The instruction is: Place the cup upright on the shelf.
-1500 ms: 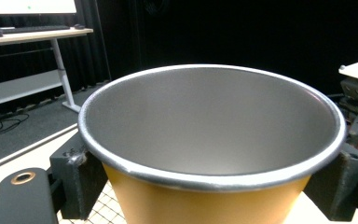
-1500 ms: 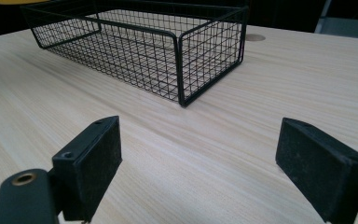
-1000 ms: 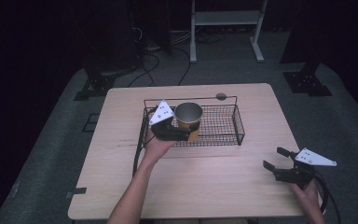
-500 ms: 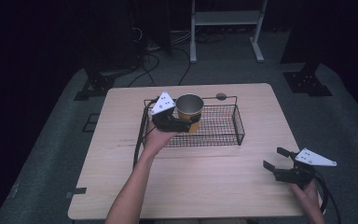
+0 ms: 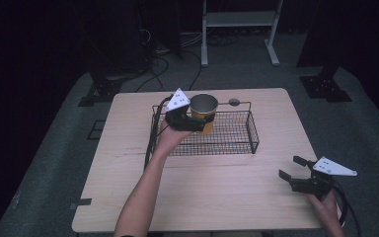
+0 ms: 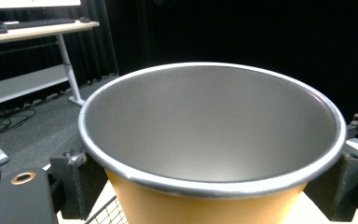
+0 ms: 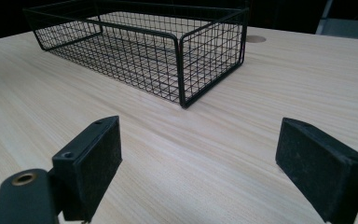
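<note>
Two grippers: left gripper [image 5: 197, 122] pinches orange metal-lined cup [image 5: 203, 112] upright above wire basket [image 5: 237, 143], left end. Right gripper [image 5: 292, 168], jaws spread, holding nothing, sits at table [image 5: 217, 187] four o'clock.

Left claw [image 5: 197, 122] raised, clamped; right claw [image 5: 296, 170] low, jaws apart.

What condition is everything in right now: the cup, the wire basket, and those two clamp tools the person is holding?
Cup: upright, empty inside, clamped and held above the basket.
Wire basket: standing on the table, nothing seen in it.
Left gripper: shut on the cup's sides.
Right gripper: jaws wide apart, holding nothing, low over the table.
</note>
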